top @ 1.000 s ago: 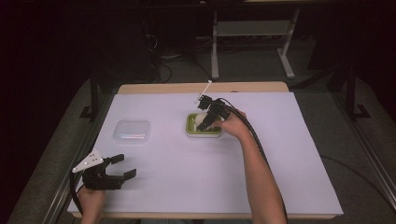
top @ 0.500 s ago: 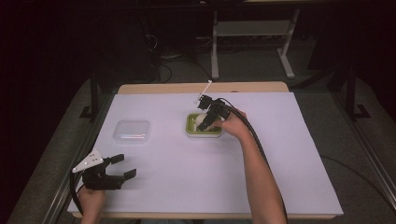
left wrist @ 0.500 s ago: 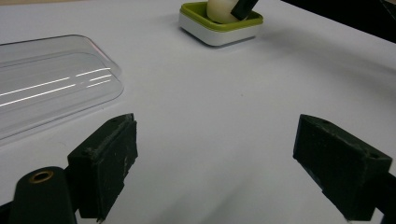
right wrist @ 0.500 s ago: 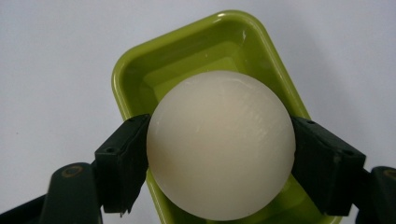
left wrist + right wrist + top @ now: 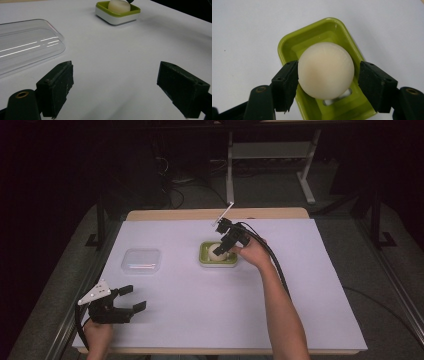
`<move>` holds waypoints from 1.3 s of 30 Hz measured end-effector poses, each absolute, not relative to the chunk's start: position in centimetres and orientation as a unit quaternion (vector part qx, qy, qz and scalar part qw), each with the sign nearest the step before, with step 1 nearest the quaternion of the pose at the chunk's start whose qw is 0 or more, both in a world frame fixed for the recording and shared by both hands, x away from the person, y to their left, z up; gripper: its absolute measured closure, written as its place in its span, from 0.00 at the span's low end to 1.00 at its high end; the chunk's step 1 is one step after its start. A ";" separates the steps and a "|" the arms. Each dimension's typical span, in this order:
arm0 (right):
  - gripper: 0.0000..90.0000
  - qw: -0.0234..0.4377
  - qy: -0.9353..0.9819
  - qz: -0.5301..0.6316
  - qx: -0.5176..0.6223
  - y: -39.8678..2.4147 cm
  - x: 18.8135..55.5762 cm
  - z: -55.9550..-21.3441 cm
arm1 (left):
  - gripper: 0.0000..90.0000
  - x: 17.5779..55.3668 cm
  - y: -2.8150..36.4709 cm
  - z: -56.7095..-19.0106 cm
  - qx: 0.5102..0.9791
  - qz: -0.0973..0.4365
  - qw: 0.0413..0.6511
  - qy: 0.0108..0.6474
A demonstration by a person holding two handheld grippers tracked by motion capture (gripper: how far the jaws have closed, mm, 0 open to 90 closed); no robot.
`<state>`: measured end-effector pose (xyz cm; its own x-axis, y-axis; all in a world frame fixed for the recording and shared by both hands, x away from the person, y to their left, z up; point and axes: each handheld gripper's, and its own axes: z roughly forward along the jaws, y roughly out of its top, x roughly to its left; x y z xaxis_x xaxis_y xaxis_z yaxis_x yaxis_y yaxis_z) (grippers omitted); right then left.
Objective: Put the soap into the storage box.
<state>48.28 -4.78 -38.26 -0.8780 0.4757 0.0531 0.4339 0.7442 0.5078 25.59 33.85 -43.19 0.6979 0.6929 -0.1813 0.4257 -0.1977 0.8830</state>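
Observation:
A lime-green dish (image 5: 226, 262) with a white base stands near the middle of the white table. Over its left half is a round cream ball (image 5: 216, 251). My right gripper (image 5: 220, 249) reaches down onto it from the right. In the right gripper view its jaws have just been closing and now stand shut on the ball (image 5: 325, 70), one pad on each side, above the dish (image 5: 332, 27). My left gripper (image 5: 134, 298) rests at the near left edge, open and with nothing in it (image 5: 117, 85). From there the ball (image 5: 118, 5) shows far off in the dish (image 5: 117, 18).
A clear plastic lid (image 5: 141, 260) lies flat left of the dish, close ahead of the left gripper (image 5: 22, 47). White paper (image 5: 300, 285) covers the tabletop. A metal stand (image 5: 270, 155) and cables are on the dark floor behind the table.
The right gripper stays over the dish and its jaws have drawn in around the ball. The left gripper has not moved.

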 end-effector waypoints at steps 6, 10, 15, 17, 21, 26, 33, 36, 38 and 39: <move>0.35 0.041 0.932 0.266 0.242 -5.4 47.7 -38.0 | 0.15 25.6 33.8 -43.2 0.764 0.131 0.516 0.365; 0.33 0.039 0.931 0.265 0.247 -6.1 47.3 -38.0 | 0.15 25.6 33.8 -43.2 0.768 0.131 0.511 0.363; 0.33 0.042 0.927 0.277 0.249 -7.0 46.8 -37.8 | 0.15 25.6 33.7 -43.2 0.769 0.130 0.510 0.362; 0.33 0.042 0.926 0.281 0.250 -7.3 46.6 -37.7 | 0.15 25.6 33.7 -43.2 0.767 0.129 0.513 0.364; 0.32 0.040 0.925 0.282 0.250 -7.7 46.2 -37.7 | 0.15 25.6 33.6 -43.2 0.767 0.129 0.513 0.364; 0.33 0.042 0.924 0.289 0.248 -8.1 45.7 -37.4 | 0.15 25.6 33.6 -43.2 0.767 0.128 0.512 0.365; 0.33 0.041 0.920 0.299 0.248 -8.8 44.9 -37.3 | 0.15 25.6 33.6 -43.3 0.767 0.128 0.513 0.364; 0.33 0.032 0.922 0.297 0.248 -9.1 44.5 -37.3 | 0.15 25.6 33.6 -43.2 0.768 0.128 0.512 0.364; 0.33 0.037 0.921 0.302 0.243 -9.4 44.2 -37.3 | 0.15 25.6 33.6 -43.3 0.767 0.127 0.512 0.365; 0.32 0.034 0.920 0.304 0.244 -9.6 43.9 -37.3 | 0.15 25.6 33.6 -43.3 0.767 0.127 0.512 0.365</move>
